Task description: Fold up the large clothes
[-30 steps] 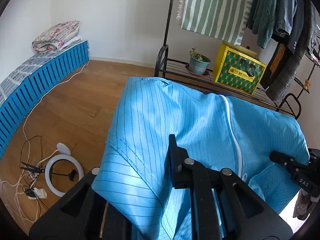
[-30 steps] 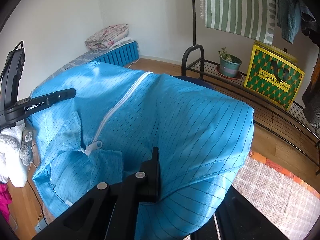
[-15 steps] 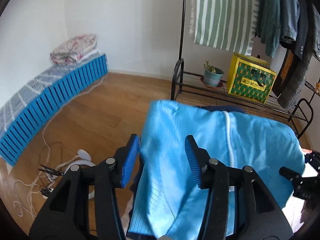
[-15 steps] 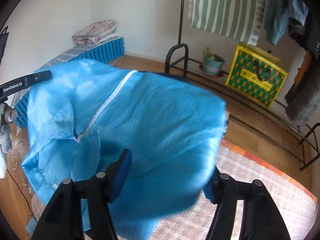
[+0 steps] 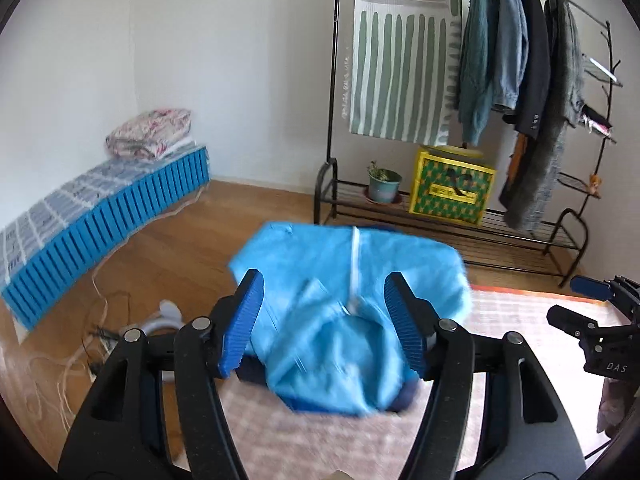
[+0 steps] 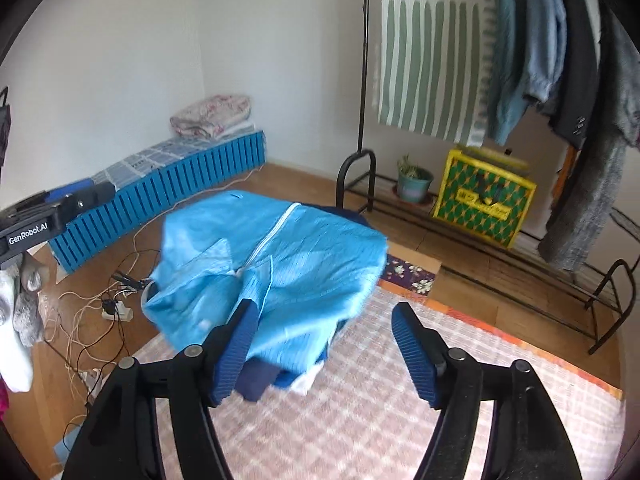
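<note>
On the rug (image 6: 360,412), lying heaped: blue garment (image 6: 272,268), both claws released.

Above the rug, hovering with nothing between the pads: left claw (image 5: 324,320), jaws opening, framing the garment without touching it. Beside it, likewise empty-handed and widening: right claw (image 6: 324,344), left pad (image 6: 236,356) overlapping the garment's near edge in view, contact impossible to tell. Sitting on darker blue and white folded clothes (image 6: 256,380) at the rug's far-left corner, partly blurred, white zipper (image 6: 276,232) running up the middle, collar flaps splaying near the front. Standing behind on the wooden floor (image 5: 168,240): clothes rack (image 5: 472,216) bearing a striped towel (image 5: 400,68), hanging coats, a potted plant (image 5: 384,186) and a yellow-green box (image 5: 452,186). Trailing over the floor at left: cables (image 6: 100,304).
</note>
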`<state>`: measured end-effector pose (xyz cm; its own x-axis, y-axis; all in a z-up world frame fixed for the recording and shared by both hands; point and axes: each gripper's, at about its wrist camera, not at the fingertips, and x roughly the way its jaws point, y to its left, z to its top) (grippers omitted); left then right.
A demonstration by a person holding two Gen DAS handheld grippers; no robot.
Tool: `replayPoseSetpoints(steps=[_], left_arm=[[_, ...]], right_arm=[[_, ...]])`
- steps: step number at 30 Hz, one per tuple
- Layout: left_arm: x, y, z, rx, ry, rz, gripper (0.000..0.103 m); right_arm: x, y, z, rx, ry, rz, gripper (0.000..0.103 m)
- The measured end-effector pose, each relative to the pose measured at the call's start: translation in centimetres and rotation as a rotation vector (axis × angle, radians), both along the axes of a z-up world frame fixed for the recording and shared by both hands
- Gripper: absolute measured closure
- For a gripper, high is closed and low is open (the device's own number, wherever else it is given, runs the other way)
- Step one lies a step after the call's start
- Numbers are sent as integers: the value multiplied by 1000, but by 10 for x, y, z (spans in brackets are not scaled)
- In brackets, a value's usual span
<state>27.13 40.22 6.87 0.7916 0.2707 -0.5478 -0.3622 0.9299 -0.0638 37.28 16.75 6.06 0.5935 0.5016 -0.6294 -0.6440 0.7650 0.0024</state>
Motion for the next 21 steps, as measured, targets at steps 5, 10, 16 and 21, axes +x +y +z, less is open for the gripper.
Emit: replayPoseSetpoints(steps=[5, 10, 16, 21], left_arm=[[-52, -41, 10, 10, -35, 11, 21], [-104, -86, 9, 8, -40, 8, 20], [-150, -136, -7, -32, -44, -38, 11], [-169, -168, -24, -38, -47, -56, 8]], right_arm=[[-56, -44, 16, -2, -55, 15, 25], [-105, -90, 21, 15, -86, 3, 20], [-145, -139, 14, 31, -104, -44, 16], [-164, -171, -6, -16, -108, -108, 15]])
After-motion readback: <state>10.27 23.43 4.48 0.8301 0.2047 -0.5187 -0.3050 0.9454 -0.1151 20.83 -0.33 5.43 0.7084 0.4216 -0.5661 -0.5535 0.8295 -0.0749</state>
